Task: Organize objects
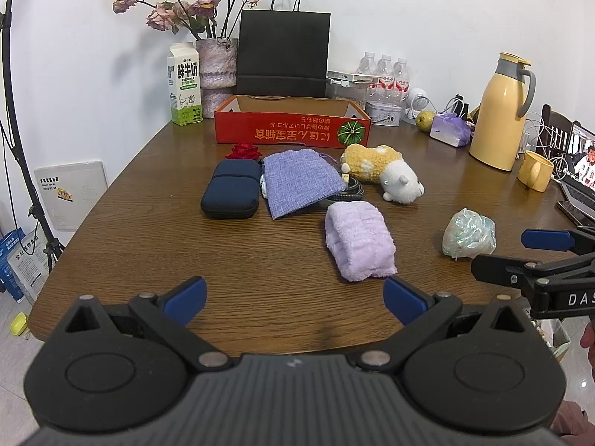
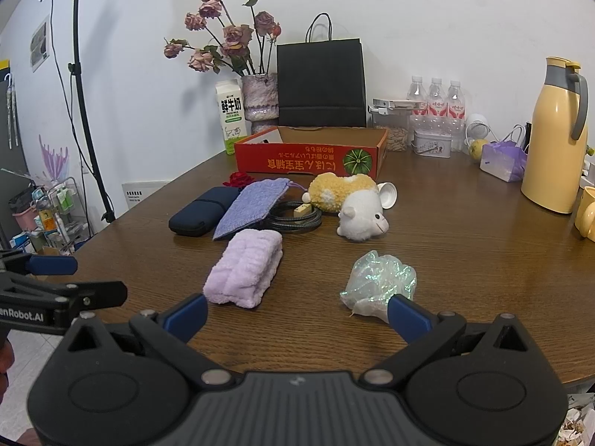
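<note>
the lilac towel [image 1: 359, 241] lies rolled on the table [image 1: 148, 223], just ahead of my left gripper [image 1: 293, 295] and slightly right of it, its long axis running away from me. my right gripper [image 2: 295, 312] sits between the towel and the crinkly plastic bundle [image 2: 379, 282], nearer the bundle. both grippers are spread wide, holding nothing. the red cardboard tray [image 1: 290, 130] at the back looks empty inside, as far as i can see.
</note>
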Demonstrator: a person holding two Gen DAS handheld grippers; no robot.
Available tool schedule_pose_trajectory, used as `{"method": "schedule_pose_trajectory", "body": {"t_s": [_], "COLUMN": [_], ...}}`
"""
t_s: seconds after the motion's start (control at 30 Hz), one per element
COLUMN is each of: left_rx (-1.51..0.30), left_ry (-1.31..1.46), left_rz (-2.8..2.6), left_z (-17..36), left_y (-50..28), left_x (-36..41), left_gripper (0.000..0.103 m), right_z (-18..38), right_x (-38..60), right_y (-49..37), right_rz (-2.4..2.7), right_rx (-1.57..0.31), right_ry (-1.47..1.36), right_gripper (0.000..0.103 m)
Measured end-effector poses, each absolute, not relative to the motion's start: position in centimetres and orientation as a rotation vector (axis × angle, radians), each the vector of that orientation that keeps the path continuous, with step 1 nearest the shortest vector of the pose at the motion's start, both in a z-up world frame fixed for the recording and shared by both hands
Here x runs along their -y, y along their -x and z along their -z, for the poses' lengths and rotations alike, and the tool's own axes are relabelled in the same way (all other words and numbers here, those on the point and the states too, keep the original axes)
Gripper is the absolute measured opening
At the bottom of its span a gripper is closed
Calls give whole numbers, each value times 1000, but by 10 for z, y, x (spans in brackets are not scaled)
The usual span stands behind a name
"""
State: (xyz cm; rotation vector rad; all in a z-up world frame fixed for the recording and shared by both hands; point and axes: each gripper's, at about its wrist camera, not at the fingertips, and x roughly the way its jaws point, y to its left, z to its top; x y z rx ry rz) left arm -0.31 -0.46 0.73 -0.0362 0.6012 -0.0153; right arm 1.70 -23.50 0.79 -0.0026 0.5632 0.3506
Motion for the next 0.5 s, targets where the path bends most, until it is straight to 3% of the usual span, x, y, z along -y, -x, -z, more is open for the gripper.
{"method": "schedule_pose_trajectory", "body": {"t_s": [0.5], "left_rx": [-603], "left_ry": [37], "left_rz": [14], "left_z": [-8], "left_y": [3], "left_x": [5], "left_gripper": [103], "right_z": [-9], "right_x": [234], "right_y": [-17], "right_rz": [-351], "right_rx": [-563], "right_ry": [4], "right_gripper": [103]}}
